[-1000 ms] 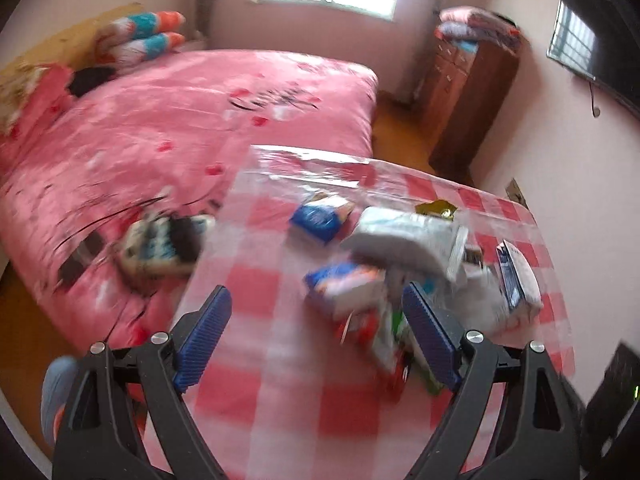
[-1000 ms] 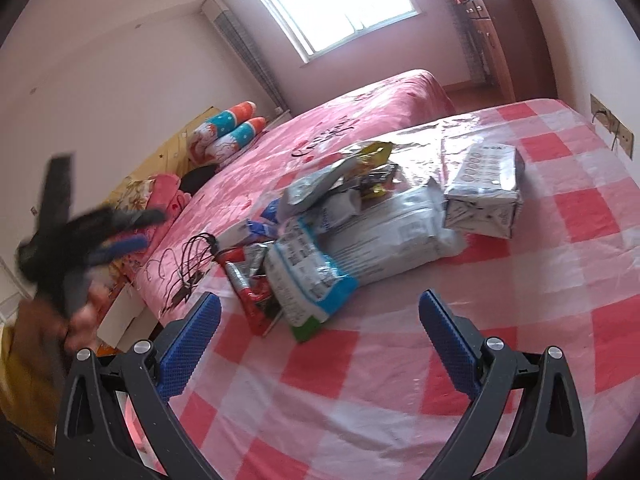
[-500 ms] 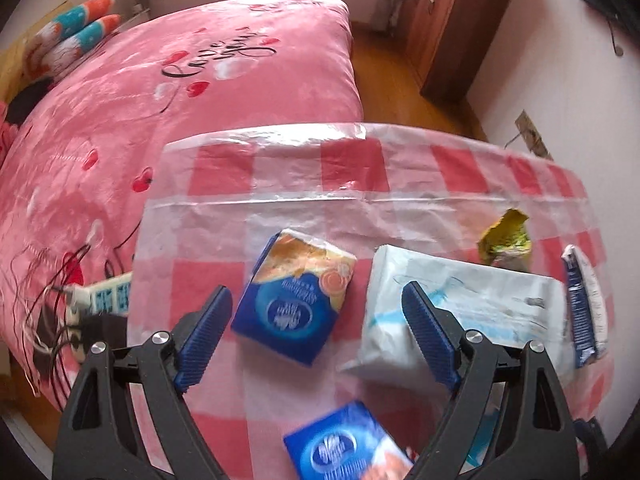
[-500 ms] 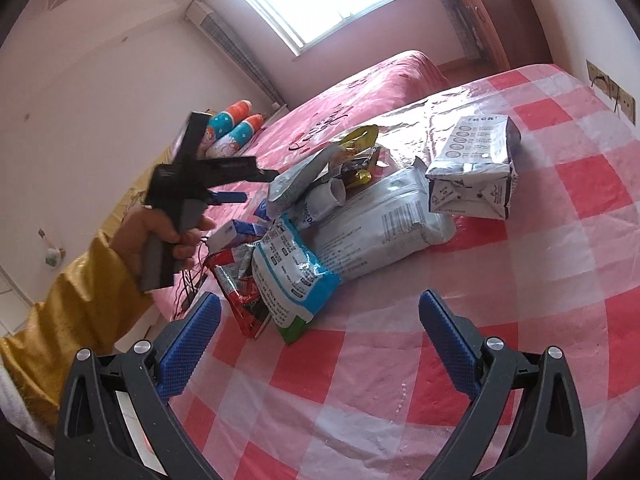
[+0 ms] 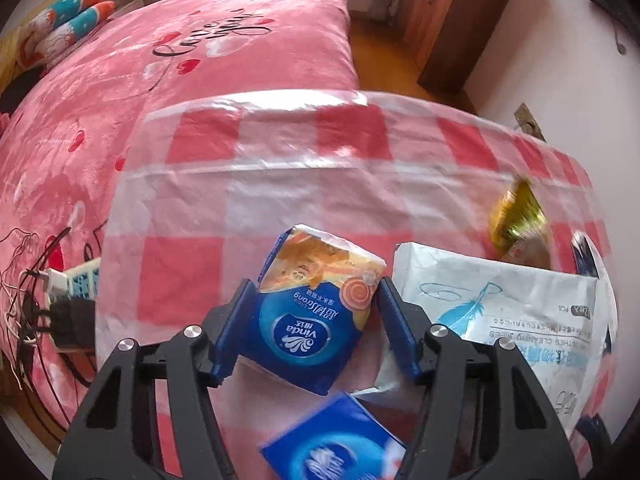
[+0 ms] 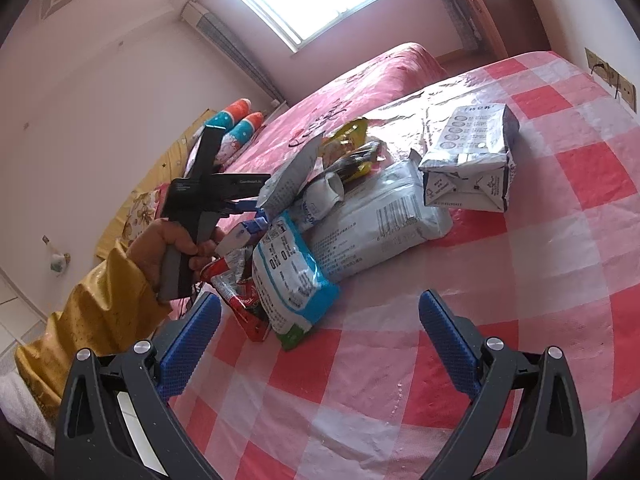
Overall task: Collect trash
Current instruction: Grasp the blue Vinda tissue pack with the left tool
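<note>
A red-and-white checked tabletop (image 5: pixel 360 184) under clear plastic stands against a pink bed (image 5: pixel 160 80). The left tool (image 5: pixel 316 304), jaws just closing, clasps a blue tissue pack (image 5: pixel 308 320) with a torn orange end, near the tabletop's bed-side edge, beside a white wipes bag (image 5: pixel 520 300). The right tool (image 6: pixel 320 320) hangs released over bare cloth.

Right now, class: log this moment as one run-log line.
left gripper: jaws just closing on Vinda tissue pack | right gripper: open, empty | surface: checked tablecloth
</note>
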